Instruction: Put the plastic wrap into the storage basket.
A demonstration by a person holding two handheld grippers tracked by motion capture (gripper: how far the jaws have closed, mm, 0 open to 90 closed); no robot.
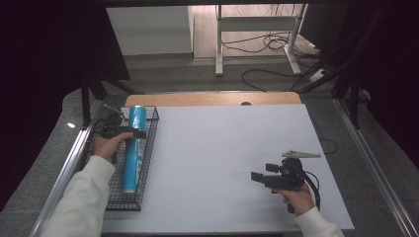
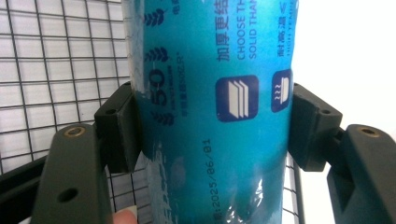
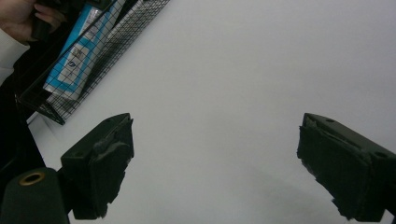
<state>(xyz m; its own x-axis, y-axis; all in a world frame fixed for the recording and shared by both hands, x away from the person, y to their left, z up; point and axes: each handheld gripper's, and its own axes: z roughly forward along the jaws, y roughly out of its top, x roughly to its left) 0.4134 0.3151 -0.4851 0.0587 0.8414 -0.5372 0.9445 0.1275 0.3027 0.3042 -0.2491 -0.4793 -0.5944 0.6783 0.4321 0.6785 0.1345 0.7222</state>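
A long blue foil-wrapped roll (image 1: 133, 158) lies lengthwise in a black wire basket (image 1: 123, 201) at the table's left edge. My left gripper (image 1: 132, 134) reaches across the roll's far half and is shut on it. In the left gripper view both pads (image 2: 122, 127) press on the sides of the roll (image 2: 210, 93), with basket mesh (image 2: 60, 70) behind. Whether the roll rests on the basket floor I cannot tell. My right gripper (image 1: 257, 177) hovers over the white table top near the front right, jaws wide open and nothing between them (image 3: 215, 163).
The white sheet (image 1: 222, 148) covers the table between basket and right gripper. In the right gripper view the basket (image 3: 112, 42) with the roll (image 3: 74, 56) sits at the top left. A wooden edge (image 1: 212, 98) runs along the table's back.
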